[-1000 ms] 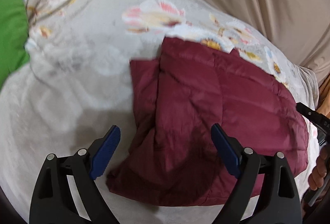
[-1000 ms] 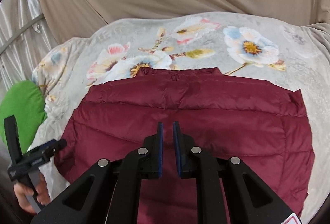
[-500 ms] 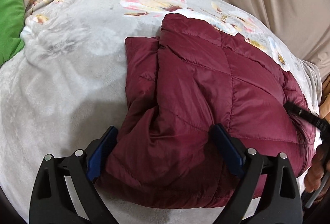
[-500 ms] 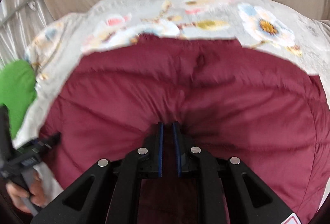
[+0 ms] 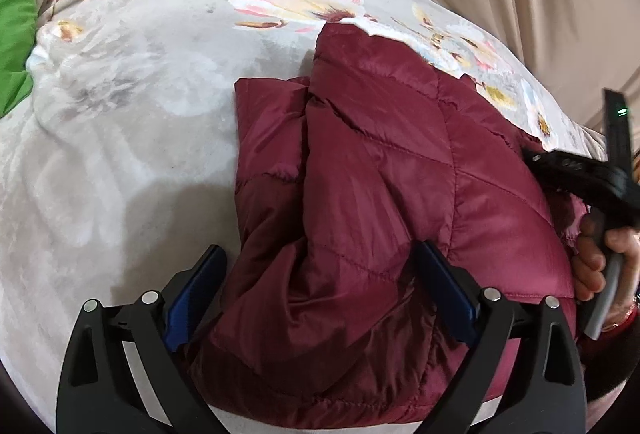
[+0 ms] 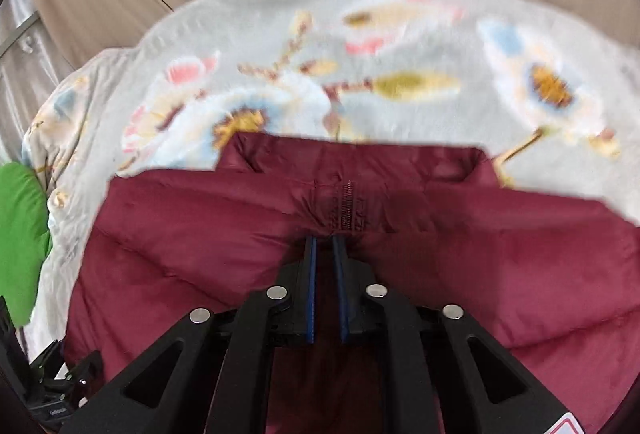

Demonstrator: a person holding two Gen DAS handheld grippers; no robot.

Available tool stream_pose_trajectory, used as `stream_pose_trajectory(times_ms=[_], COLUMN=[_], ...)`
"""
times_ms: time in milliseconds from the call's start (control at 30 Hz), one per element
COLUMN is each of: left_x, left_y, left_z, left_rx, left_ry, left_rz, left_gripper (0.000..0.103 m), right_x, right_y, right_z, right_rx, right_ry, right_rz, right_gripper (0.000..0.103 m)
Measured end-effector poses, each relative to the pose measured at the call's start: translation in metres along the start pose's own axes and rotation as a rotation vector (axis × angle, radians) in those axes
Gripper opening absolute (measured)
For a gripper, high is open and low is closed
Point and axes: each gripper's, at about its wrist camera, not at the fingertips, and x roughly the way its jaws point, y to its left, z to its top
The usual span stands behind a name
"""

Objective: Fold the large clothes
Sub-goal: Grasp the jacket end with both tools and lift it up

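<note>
A maroon puffer jacket (image 5: 384, 194) lies folded on a floral blanket (image 5: 140, 114). The left gripper (image 5: 320, 290) is spread wide, its blue pads straddling a bunched corner of the jacket. The right gripper (image 6: 325, 254) is nearly closed, apparently pinching fabric below the zipper (image 6: 347, 206), though blur obscures it.

Glossy quilted jacket (image 5: 380, 194), fleecy matt blanket (image 5: 140, 114)

Left claw (image 5: 320, 290) gapes wide; right claw (image 6: 325, 262) is pinched nearly closed, clamping fabric
</note>
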Motion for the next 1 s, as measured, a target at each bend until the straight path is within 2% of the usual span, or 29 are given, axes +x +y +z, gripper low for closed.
stream_pose_trajectory(times_ms=[100, 200, 267, 367, 467, 533, 600, 733, 800, 900, 1000], left_x=[0.003, 0.004, 0.002, -0.001, -0.003, -0.004, -0.01, -0.025, -0.03, -0.041, -0.064], left_y=[-0.001, -0.002, -0.001, 0.001, -0.002, -0.007, -0.01, -0.023, -0.031, -0.044, -0.07], left_z=[0.003, 0.007, 0.008, 0.008, 0.009, 0.01, 0.011, 0.016, 0.019, 0.023, 0.025], left_rx=[-0.002, -0.003, -0.011, -0.023, -0.025, -0.019, -0.004, 0.045, 0.069, 0.098, 0.168], left_ry=[0.008, 0.015, 0.023, 0.036, 0.041, 0.035, 0.02, -0.008, -0.012, -0.023, -0.072], left_rz=[-0.013, -0.029, -0.056, -0.115, -0.164, -0.18, -0.19, -0.233, -0.252, -0.306, -0.366], left_gripper=[0.095, 0.095, 0.094, 0.093, 0.089, 0.081, 0.065, 0.043, 0.028, 0.018, 0.015], right_x=[0.016, 0.01, -0.014, -0.054, -0.082, -0.091, -0.091, -0.072, -0.062, -0.046, -0.039], right_y=[-0.007, -0.008, -0.012, -0.011, -0.013, -0.015, -0.017, -0.012, -0.011, -0.013, -0.018], right_z=[-0.002, -0.002, -0.005, -0.024, -0.057, -0.078, -0.098, -0.116, -0.117, -0.117, -0.119], right_rx=[0.017, 0.033, 0.043, -0.014, -0.063, -0.082, -0.094, -0.117, -0.113, -0.102, -0.087], right_ry=[0.03, 0.041, 0.017, -0.01, 0.03, 0.062, 0.101, 0.138, 0.148, 0.16, 0.161], right_rz=[0.046, 0.061, 0.114, 0.147, 0.194, 0.216, 0.261, 0.288, 0.312, 0.327, 0.346], right_gripper=[0.002, 0.002, 0.011, 0.011, 0.011, 0.011, 0.011, 0.011, 0.011, 0.006, 0.001])
